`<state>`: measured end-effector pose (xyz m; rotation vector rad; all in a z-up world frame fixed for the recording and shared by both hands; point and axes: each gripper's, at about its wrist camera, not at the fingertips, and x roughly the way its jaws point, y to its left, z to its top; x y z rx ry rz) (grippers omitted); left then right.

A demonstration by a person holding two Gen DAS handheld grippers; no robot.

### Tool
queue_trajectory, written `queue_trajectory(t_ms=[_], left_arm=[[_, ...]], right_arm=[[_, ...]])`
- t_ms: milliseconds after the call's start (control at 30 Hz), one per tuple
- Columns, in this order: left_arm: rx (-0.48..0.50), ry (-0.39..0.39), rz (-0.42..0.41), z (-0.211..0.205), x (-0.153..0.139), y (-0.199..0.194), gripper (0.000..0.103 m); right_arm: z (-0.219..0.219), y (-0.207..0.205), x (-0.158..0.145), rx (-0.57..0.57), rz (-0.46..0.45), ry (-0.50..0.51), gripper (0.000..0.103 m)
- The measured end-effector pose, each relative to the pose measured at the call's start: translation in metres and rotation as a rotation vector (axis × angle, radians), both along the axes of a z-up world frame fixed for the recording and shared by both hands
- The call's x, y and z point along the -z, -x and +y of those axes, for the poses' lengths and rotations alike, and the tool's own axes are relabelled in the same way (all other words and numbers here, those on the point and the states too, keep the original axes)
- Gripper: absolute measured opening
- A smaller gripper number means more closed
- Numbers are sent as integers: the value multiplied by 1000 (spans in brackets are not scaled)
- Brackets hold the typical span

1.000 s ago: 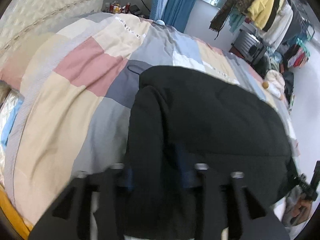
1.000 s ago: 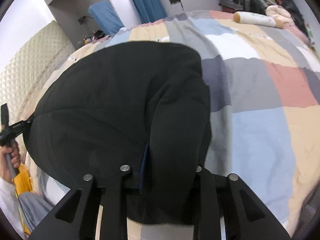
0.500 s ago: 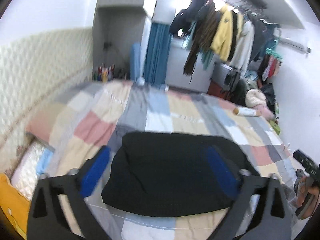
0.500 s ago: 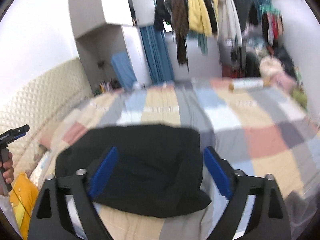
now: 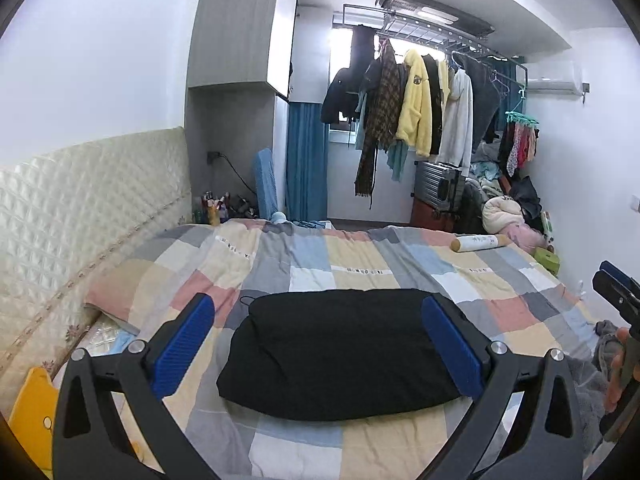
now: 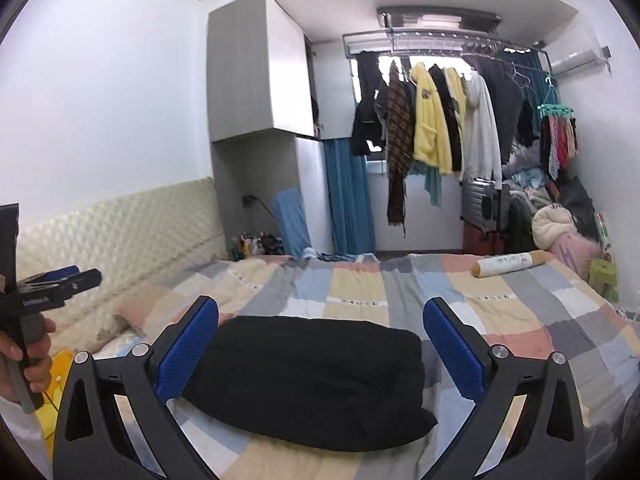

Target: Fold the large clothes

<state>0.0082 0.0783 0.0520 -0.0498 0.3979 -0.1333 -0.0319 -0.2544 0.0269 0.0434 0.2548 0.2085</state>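
Lying flat on the bed (image 5: 360,256) is a black coat (image 5: 340,350), folded into a neat, puffy bundle. It sits near the front edge of the checked quilt (image 6: 520,320).

In the left wrist view, the left gripper (image 5: 318,342) is wide open. Its blue pads (image 5: 182,344) stand far apart, one at 9 o'clock of the coat and one at 3 o'clock. They hold nothing and are up above the bed, not touching the coat. At 3 o'clock, by the edge of that view, a hand (image 5: 618,364) holds the other tool.

In the right wrist view, the right gripper (image 6: 320,346) is wide open too, and it holds nothing. The coat (image 6: 308,376) shows between its blue pads (image 6: 186,348), a bit toward 7 o'clock. At 9 o'clock a hand (image 6: 28,354) grips the black handle of the left gripper (image 6: 52,288).

A cream padded headboard (image 5: 80,216) runs along the wall at 9 o'clock. A roll pillow (image 5: 478,243) lies on the far side of the bed at 2 o'clock, well apart from the coat. At 12 o'clock, many clothes hang on a rack (image 5: 432,28) by the window, with a yellow jacket (image 5: 416,108) in the middle. A blue curtain (image 5: 306,160) hangs at 11 o'clock. A silver suitcase (image 5: 438,188) stands under the clothes, and a pile of soft things (image 5: 506,216) sits at 2 o'clock.
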Motion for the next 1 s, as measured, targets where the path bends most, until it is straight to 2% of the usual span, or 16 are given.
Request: queue_trajectory(t_ms=[267,467,1000], left_arm=[[-23,27,62,-9,31,24,103],[-48,36,90,-7,46,41,103],[-57,-19,176,-25,92,58,103]], right_arm=[[21,25,22,-1,5,5,103],[22,36,53,15,72,-5,103],[28,54,108,62,192,8,103]])
